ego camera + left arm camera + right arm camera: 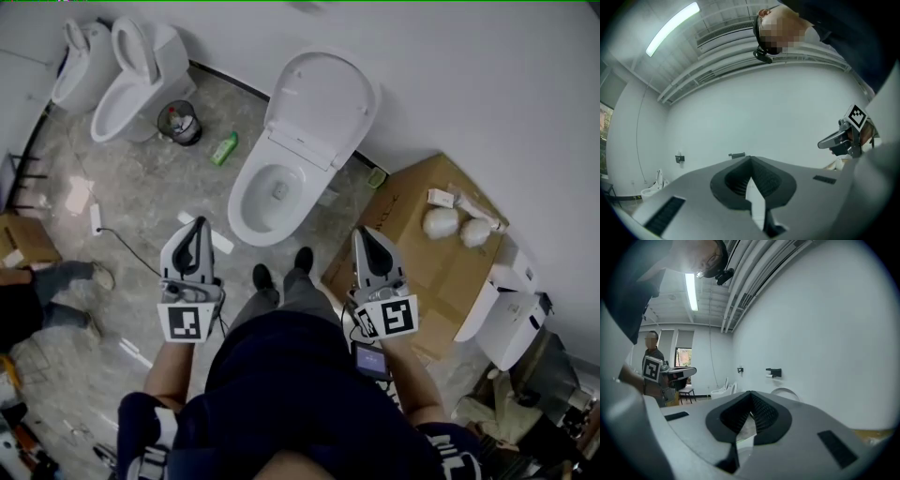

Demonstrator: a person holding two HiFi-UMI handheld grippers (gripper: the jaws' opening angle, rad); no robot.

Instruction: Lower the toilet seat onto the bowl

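A white toilet stands against the wall; its bowl (272,202) is uncovered, and the seat and lid (319,108) are raised and lean on the wall. Both grippers hang in the air in front of the person, short of the bowl and touching nothing. My left gripper (196,225) is shut and empty, its tips meeting (751,159) in the left gripper view. My right gripper (362,232) is also shut with nothing between its fingers (751,393). The top of the raised lid (785,392) shows just past the right jaws. The person's shoes stand at the foot of the bowl.
Two more toilets (141,80) stand at the back left, with a small bin (180,122) and a green bottle (224,148) on the floor nearby. A cardboard box (422,244) lies right of the bowl. Another person (37,291) sits at the left edge.
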